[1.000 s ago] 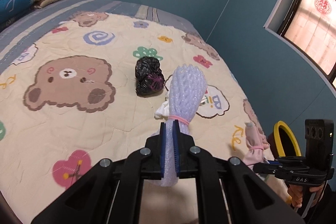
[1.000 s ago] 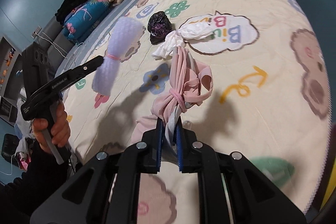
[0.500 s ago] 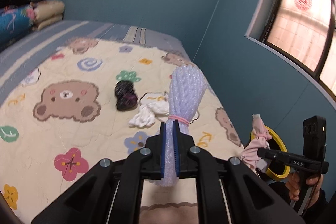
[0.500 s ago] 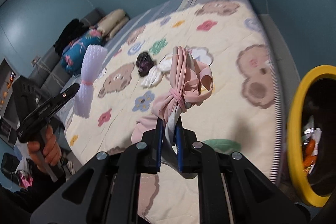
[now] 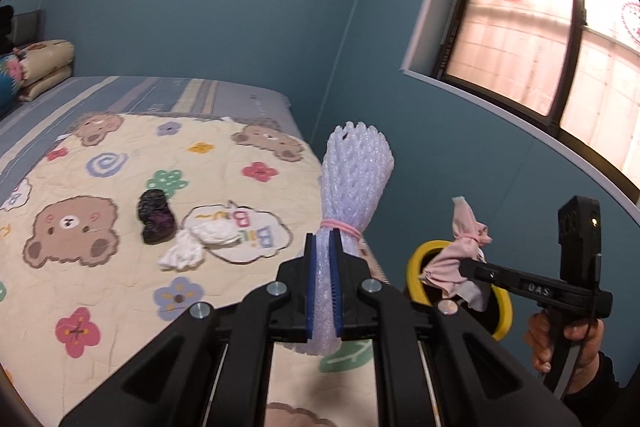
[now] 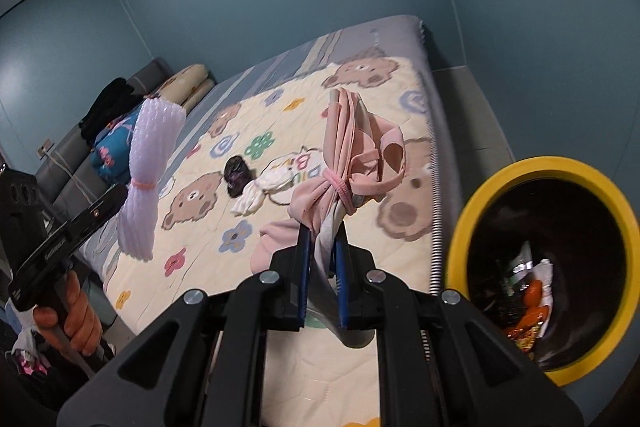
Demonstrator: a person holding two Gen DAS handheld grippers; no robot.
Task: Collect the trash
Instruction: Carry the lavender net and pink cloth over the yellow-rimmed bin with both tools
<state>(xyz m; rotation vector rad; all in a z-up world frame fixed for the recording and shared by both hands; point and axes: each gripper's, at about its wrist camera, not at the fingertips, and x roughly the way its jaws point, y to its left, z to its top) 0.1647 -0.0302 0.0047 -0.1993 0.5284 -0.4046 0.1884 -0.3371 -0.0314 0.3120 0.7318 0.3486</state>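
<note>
A: Why is each tool holding its load that way?

B: The left gripper (image 5: pixel 324 287), low in the centre of its own frame, is clamped on the white foam-net sleeve bundle tied with a pink rubber band (image 5: pixel 356 183). It pinches the tail below the band, so the wide end stands clear above the jaws. The right gripper (image 6: pixel 322 279), also low centre, is clamped on the pink cloth bundle cinched with a pink hair tie (image 6: pixel 352 163), again gripped under the tie, which I judge keeps the loose folds together.

A: And where are they headed?

B: Probably to the yellow-rimmed black trash bin (image 6: pixel 516 175) at the right edge of the right-wrist frame, beside the bed and already holding wrappers. The pink bundle hangs just left of that rim, not yet over the opening.

A: What remains?

B: On the cream bear-print quilt (image 5: pixel 100 287), left of centre, a crumpled black plastic bag (image 5: pixel 156 215) lies beside a knotted white cloth (image 5: pixel 196 243). Both are well apart from the bin, so collecting looks about half done.
</note>
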